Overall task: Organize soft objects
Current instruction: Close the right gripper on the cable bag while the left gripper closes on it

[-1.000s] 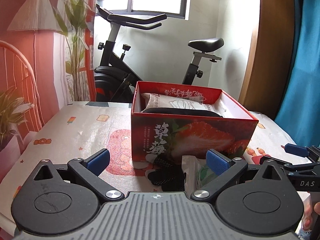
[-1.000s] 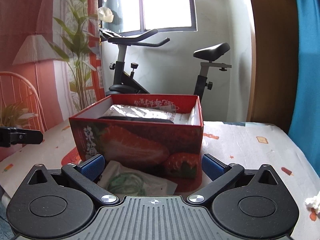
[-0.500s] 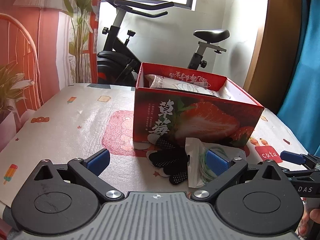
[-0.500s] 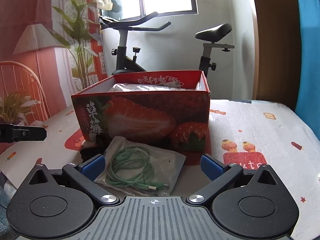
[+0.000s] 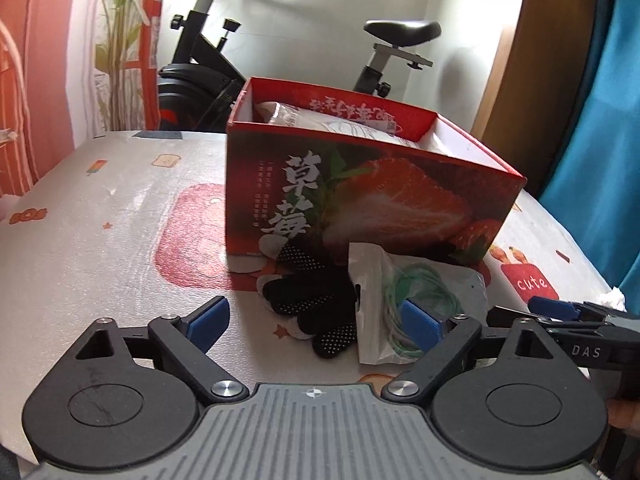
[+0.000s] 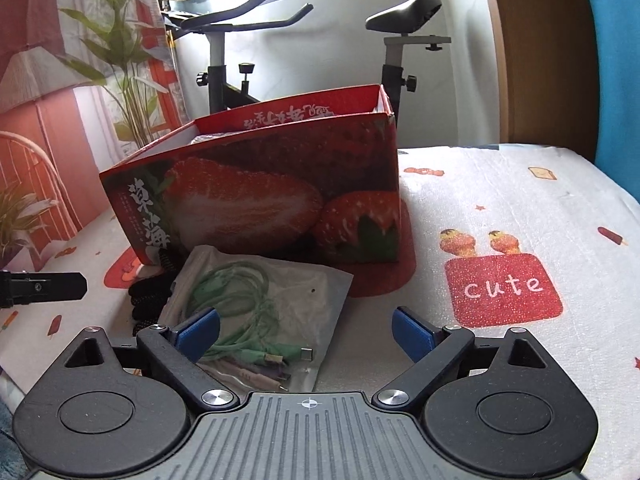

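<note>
A: Red box (image 5: pixel 372 200), strawberry print, stands mid-surface with packets inside. What lies around it?

B: Touching its near wall, black dotted gloves (image 5: pixel 316 300). Just beside them, on the right, a clear bag (image 6: pixel 256 304) of green cable, partly over the gloves. Behind the far edge, an exercise bike (image 6: pixel 240 60); a plant (image 6: pixel 124 64) by the far-left corner.

A: And the jaws?

B: Left gripper (image 5: pixel 316 320) hangs low over the gloves, jaws wide but closing, gripping nothing. Right gripper (image 6: pixel 306 332) is over the bag, jaws wide and closing too; the bag's near end lies between them, pads clear of it.

A: Open room?

B: Bare surface (image 6: pixel 520 200) right of the box, out to the right edge, and a wide stretch left of it. The box blocks any push forward.
</note>
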